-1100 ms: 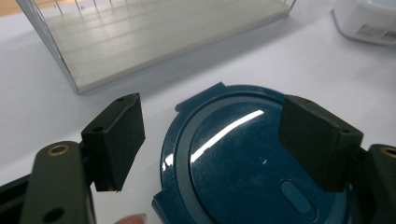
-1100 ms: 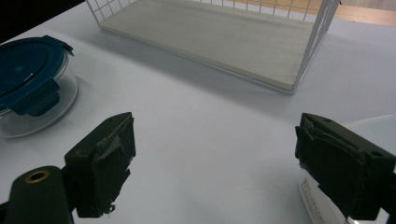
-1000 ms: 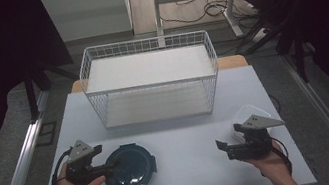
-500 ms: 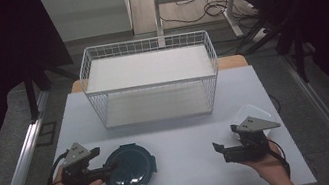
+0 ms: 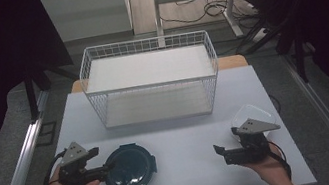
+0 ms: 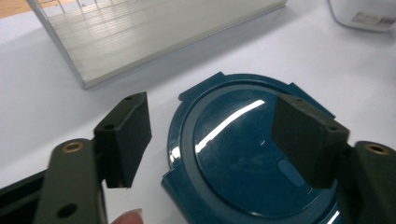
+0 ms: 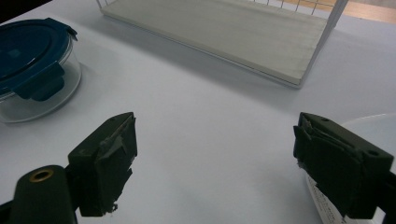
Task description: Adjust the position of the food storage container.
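Observation:
A round glass container with a dark blue clip lid (image 5: 130, 170) (image 6: 243, 154) (image 7: 32, 65) stands on the white table near the front left. My left gripper (image 5: 99, 160) (image 6: 217, 100) is open at its left edge. One jaw hangs over the lid and the other stands off its rim above the table, neither pressing on it. At the front right, my right gripper (image 5: 224, 152) (image 7: 215, 121) is open over bare table, pointing left, with nothing between its jaws. A clear lidless container (image 5: 253, 114) (image 7: 373, 126) sits just behind and beside it.
A white wire rack (image 5: 150, 79) (image 7: 224, 32) with two shelf boards stands across the back half of the table (image 5: 180, 135). The table's front edge is close to both hands. Metal rails run along the floor on either side.
Both grippers have drifted slightly toward the person's side of the table. The right one has uncovered more of the clear container. Jaws stay open.

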{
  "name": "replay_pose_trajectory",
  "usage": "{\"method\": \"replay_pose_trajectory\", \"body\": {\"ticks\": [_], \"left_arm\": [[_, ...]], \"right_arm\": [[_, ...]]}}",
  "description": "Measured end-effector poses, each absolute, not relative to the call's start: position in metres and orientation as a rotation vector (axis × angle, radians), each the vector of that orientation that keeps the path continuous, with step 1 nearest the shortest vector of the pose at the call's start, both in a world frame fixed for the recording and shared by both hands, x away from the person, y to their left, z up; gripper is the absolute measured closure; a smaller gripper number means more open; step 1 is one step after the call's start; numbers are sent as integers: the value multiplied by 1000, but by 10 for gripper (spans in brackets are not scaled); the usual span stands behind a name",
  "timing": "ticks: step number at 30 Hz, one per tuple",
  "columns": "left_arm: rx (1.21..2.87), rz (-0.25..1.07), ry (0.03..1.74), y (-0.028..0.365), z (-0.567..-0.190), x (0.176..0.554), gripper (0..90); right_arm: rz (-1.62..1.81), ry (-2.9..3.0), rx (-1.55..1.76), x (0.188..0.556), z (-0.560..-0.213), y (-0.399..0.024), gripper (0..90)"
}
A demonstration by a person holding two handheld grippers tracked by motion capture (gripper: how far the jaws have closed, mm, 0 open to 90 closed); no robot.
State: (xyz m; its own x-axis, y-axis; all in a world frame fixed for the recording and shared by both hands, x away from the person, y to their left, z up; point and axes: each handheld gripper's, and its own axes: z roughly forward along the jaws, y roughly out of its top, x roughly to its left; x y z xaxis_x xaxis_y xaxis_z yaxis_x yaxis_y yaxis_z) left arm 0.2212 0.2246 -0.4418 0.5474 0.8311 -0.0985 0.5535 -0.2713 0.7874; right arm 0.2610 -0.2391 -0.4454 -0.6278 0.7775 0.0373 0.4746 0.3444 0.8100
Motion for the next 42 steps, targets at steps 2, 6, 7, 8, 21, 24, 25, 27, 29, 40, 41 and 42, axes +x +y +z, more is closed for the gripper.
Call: {"method": "replay_pose_trajectory", "body": {"ticks": [2,6,7,8,21,24,25,27,29,40,41,42], "left_arm": [[1972,444,1124,227,-440,219,332],[2001,446,1128,236,-437,216,380],[2003,436,1132,238,-438,216,397],[2012,427,1137,240,-439,216,414],[2127,338,1164,249,-451,210,790],[2152,308,1173,252,-458,207,851],[2158,293,1171,253,-460,206,874],[2165,272,1176,254,-464,203,897],[2176,253,1180,255,-470,201,900],[2190,146,1201,252,-500,201,900],[2189,140,1195,251,-501,201,900],[2189,134,1192,249,-502,202,900]], "right_arm": [[1180,2257,1105,261,-445,-239,135],[1172,2265,1106,261,-446,-238,136],[1169,2266,1105,261,-446,-238,137],[1168,2268,1106,261,-446,-238,136],[1183,2276,1141,263,-447,-241,138],[1177,2276,1141,262,-447,-241,139],[1174,2278,1139,262,-447,-241,139],[1173,2279,1139,262,-447,-241,139],[1171,2279,1141,263,-447,-241,139],[1164,2261,1165,264,-448,-241,140],[1161,2263,1164,264,-449,-241,140],[1160,2265,1166,264,-449,-241,140]]}}
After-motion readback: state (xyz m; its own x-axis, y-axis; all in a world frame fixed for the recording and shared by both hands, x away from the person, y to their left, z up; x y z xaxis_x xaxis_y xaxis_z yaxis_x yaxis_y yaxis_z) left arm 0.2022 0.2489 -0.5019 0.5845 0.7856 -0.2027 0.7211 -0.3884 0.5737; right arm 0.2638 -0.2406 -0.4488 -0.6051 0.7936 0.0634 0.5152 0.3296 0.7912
